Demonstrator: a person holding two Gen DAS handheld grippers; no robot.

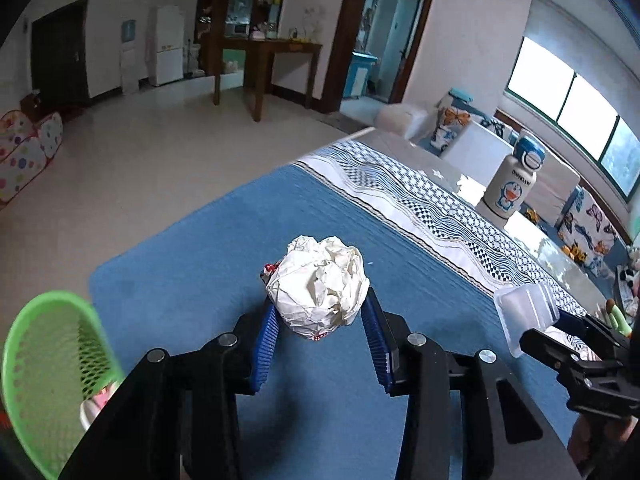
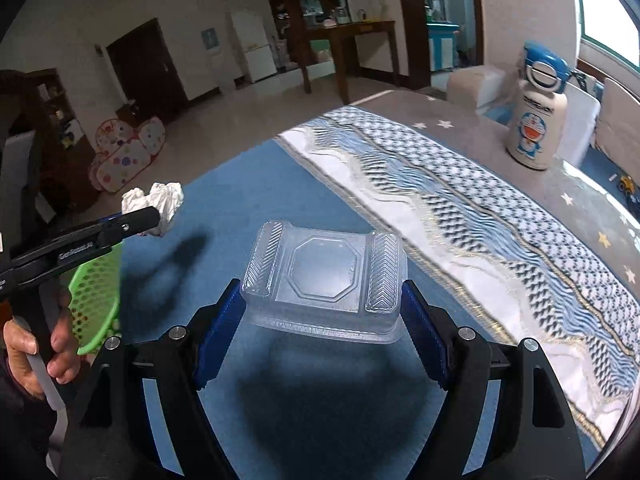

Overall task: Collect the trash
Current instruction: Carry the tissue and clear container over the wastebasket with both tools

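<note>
My left gripper point(image 1: 322, 326) is shut on a crumpled white paper ball point(image 1: 320, 286) and holds it above the blue tablecloth; the ball also shows in the right wrist view point(image 2: 160, 200). My right gripper point(image 2: 322, 320) is shut on a clear plastic food container point(image 2: 324, 280), held above the cloth; it also shows at the right in the left wrist view point(image 1: 526, 312). A green mesh basket point(image 1: 52, 364) sits at the table's left edge, below and left of the paper ball, with some pale trash inside; it also shows in the right wrist view point(image 2: 96, 304).
A Doraemon water bottle point(image 2: 536, 112) stands at the far right of the table on a grey star cloth point(image 2: 460, 128). A patterned white and blue runner point(image 2: 460, 216) crosses the table. Beyond the far edge is open floor with a polka-dot play tent point(image 2: 128, 152).
</note>
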